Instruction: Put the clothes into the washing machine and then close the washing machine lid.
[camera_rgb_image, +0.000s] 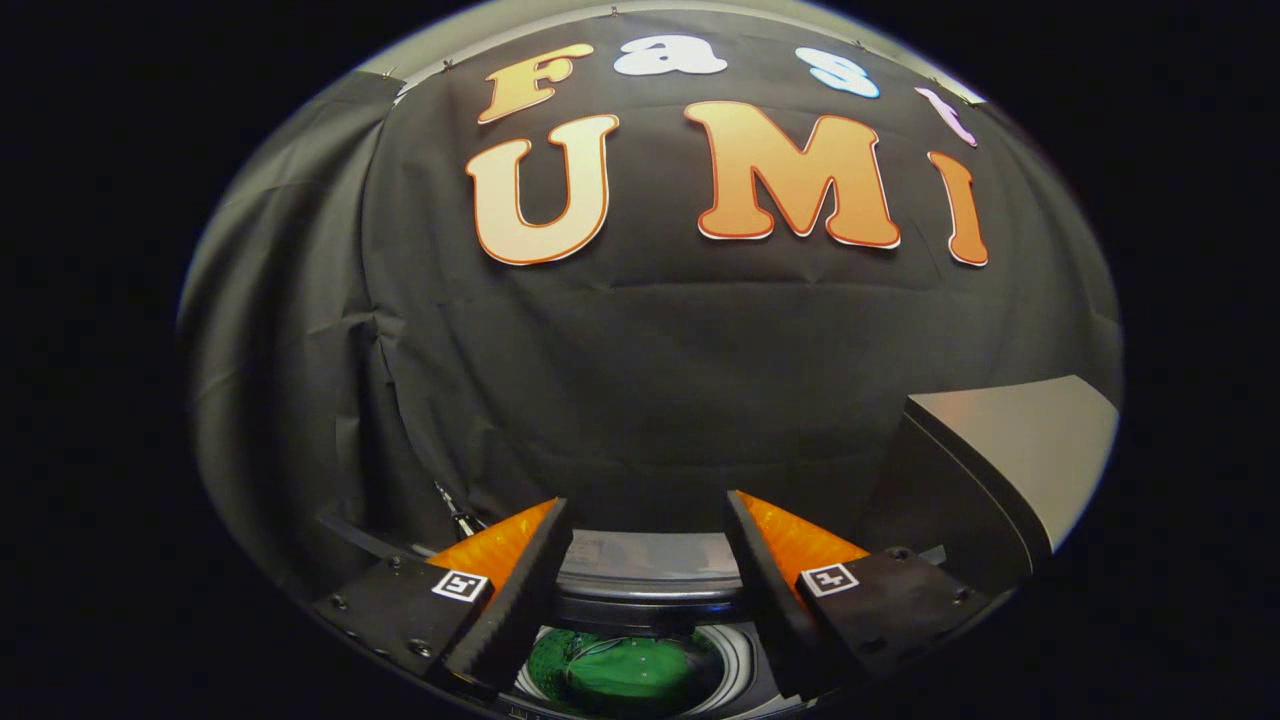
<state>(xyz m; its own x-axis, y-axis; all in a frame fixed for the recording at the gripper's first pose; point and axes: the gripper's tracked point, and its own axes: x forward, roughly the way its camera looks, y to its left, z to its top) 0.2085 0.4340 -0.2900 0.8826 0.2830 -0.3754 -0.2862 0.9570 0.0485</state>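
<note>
The clothes (625, 670), a green heap, lay inside the drum of the washing machine (640, 570), just below and between the fingers. Your gripper (648, 520) was spread apart and held nothing. The lid (1010, 470) stood raised at the right.
</note>
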